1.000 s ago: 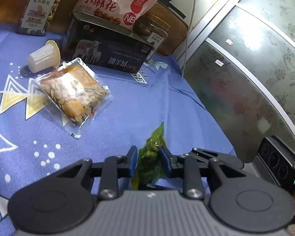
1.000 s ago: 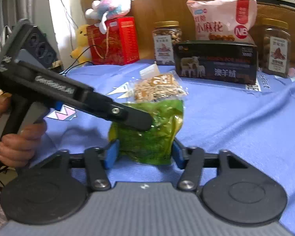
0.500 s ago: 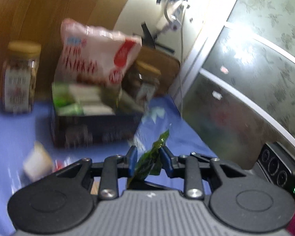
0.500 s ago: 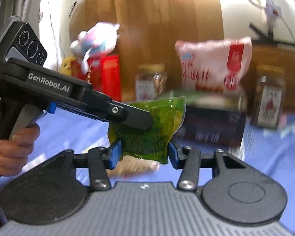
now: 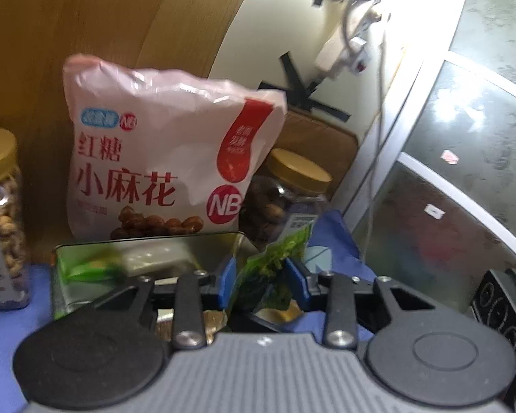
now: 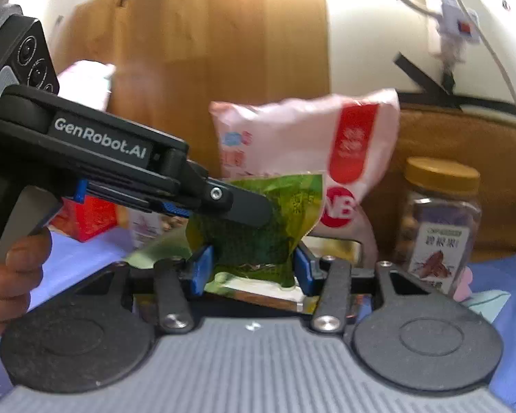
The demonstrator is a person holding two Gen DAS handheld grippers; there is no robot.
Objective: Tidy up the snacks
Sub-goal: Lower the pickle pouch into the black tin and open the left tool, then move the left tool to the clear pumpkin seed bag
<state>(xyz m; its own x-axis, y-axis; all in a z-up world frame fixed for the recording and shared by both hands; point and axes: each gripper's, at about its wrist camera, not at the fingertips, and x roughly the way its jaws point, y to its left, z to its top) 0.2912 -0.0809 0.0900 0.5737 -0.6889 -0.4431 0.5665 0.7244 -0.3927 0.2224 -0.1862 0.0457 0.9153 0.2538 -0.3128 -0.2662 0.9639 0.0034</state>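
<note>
A green snack packet [image 5: 268,268] hangs between both grippers above an open metal tin [image 5: 148,245]. My right gripper [image 6: 251,268] is shut on the packet's [image 6: 258,237] lower part, a blue pad on each side. My left gripper [image 5: 261,280] reaches in from the left in the right wrist view. Its jaws are opening, and the packet still stands between the spread pads. The tin [image 6: 330,241] holds other green and white packets, blurred. A pink snack bag [image 5: 161,172] stands right behind the tin.
Gold-lidded nut jars stand at the right [image 5: 289,192] and left [image 5: 0,223] of the pink bag. A red box [image 6: 86,220] sits at the far left, behind a person's hand [image 6: 13,275]. Blue cloth [image 5: 3,344] covers the table. A wooden board and a glass door stand behind.
Both grippers rose off the cloth with the green packet and carried it forward over the tin. The left pads have spread wider around it.
</note>
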